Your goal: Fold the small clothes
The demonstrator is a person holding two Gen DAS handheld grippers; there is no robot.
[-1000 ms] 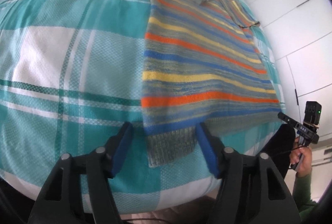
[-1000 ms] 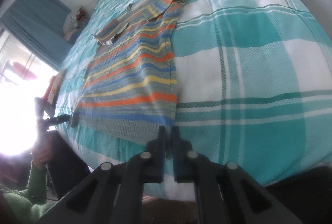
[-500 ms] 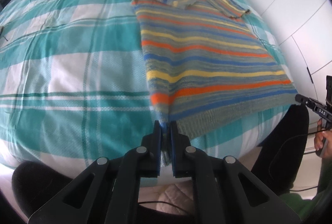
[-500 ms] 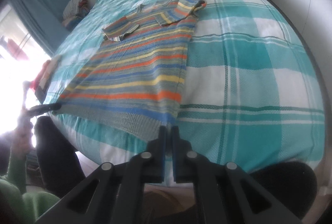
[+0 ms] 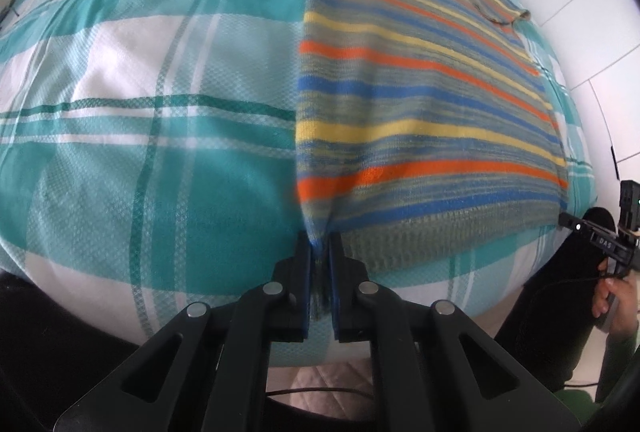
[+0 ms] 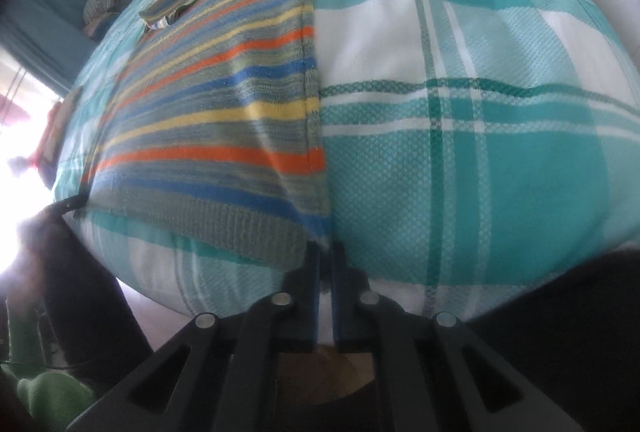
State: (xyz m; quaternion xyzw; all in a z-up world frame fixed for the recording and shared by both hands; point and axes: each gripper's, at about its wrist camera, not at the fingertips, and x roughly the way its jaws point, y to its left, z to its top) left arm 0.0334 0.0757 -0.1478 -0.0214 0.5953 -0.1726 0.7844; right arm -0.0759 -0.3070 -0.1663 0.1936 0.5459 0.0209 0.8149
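Bed (image 5: pixel 152 80) first, since it sits under everything: a teal and white checked cover, rounded away ahead of both my claws, and slippery-looking enough that I judge the garment could slide on it as I lift. If the hem drags, the whole body could skew and the fold line would come out crooked.

Next down in size, the striped sweater (image 5: pixel 420 104) lies flat on the bed straight ahead of my left claw (image 5: pixel 319 256), stretching away from it with its sleeves folded in at the far end. My left claw has just been closing and now pinches the near hem corner, knit bunched between the pads. My right claw (image 6: pixel 325 260) is narrow too, clamped on the other hem corner, with the sweater (image 6: pixel 224 104) running off ahead and to its left. Each bite looks shallow, right at the ribbed edge, so I judge a quick lift could pull the knit free of 1 claw and drop that side. If my 2 hands rise unevenly, the loose sleeves at the far end could spill out.

Smallest, the writing: on the dark arm of the right claw (image 5: pixel 596 236), seen off to the right of my left claw, I read "DAS". I can make out no other lettering.
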